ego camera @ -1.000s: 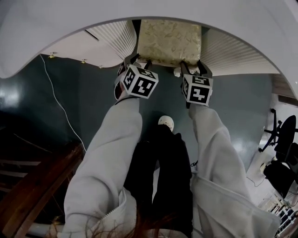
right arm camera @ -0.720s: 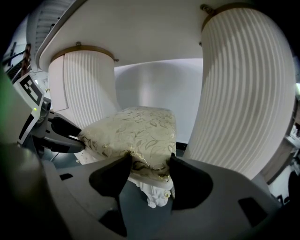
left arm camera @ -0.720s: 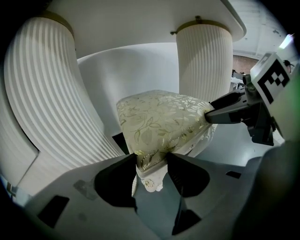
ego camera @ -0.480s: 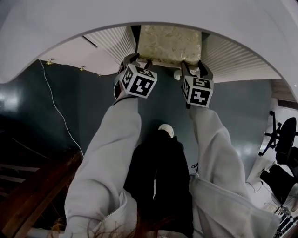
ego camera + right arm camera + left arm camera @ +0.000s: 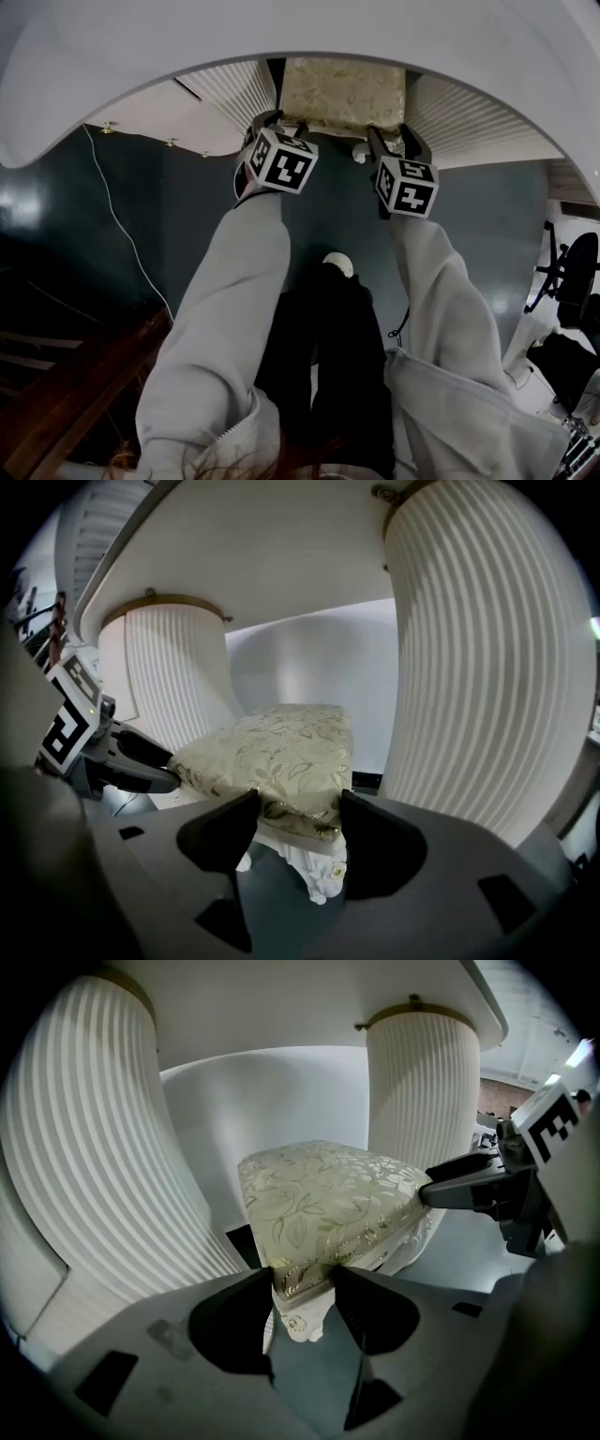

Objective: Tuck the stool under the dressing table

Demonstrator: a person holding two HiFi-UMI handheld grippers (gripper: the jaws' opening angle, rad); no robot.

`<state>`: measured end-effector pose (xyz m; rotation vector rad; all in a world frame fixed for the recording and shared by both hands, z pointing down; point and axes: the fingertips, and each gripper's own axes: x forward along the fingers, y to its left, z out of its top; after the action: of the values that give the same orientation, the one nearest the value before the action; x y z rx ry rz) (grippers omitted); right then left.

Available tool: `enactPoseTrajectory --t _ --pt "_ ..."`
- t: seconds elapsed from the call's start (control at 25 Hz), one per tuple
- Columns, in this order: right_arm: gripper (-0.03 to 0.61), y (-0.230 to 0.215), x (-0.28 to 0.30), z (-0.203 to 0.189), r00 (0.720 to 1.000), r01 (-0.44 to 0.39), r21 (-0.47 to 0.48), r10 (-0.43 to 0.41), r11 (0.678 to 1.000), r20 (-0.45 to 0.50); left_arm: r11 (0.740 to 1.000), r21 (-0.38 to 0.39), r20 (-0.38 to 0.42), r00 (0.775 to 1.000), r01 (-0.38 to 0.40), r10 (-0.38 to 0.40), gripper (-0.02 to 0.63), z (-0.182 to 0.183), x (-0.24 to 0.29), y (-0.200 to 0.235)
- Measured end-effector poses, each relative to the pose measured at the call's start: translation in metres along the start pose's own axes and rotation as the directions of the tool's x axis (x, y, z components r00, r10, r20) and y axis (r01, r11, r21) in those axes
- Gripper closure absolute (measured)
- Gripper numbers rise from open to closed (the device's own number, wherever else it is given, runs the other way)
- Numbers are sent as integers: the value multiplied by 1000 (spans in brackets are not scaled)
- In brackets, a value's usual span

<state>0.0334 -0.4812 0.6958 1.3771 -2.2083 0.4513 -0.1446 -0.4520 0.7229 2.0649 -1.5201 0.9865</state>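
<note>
The stool (image 5: 342,94), with a pale floral cushion and white carved legs, stands between the two fluted white pedestals (image 5: 234,80) of the dressing table (image 5: 281,37), its far part hidden under the top. My left gripper (image 5: 281,122) is shut on the stool's near left corner; the cushion (image 5: 323,1199) fills the gap between the jaws of the left gripper (image 5: 302,1283). My right gripper (image 5: 391,133) sits on the near right corner, jaws opening, and the cushion (image 5: 272,747) is still wedged between the pads of the right gripper (image 5: 298,813).
The dark floor (image 5: 187,206) carries a thin white cable (image 5: 117,211) at the left. A wooden frame (image 5: 66,384) lies at lower left. An office chair (image 5: 572,272) stands at the right edge. The person's dark legs and one white shoe (image 5: 337,264) are below the grippers.
Both grippers and the stool have slid a little farther in under the table top, and less of the cushion shows in the head view.
</note>
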Motion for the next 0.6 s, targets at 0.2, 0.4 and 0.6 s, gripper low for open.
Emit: enactPoseTrajectory --t 0.2,0.4,0.6 --pt "272 12 -27 7 999 -34 -11 34 999 2 999 -9 33 998 -47 48 413 -10 -23 2" --pt "284 35 -63 13 998 -63 20 64 998 -3 996 -87 46 998 -29 33 413 -11 -57 -14" --pt "308 59 -96 5 996 -83 -11 82 997 -43 980 -197 59 998 18 -7 414 -21 -91 -22"
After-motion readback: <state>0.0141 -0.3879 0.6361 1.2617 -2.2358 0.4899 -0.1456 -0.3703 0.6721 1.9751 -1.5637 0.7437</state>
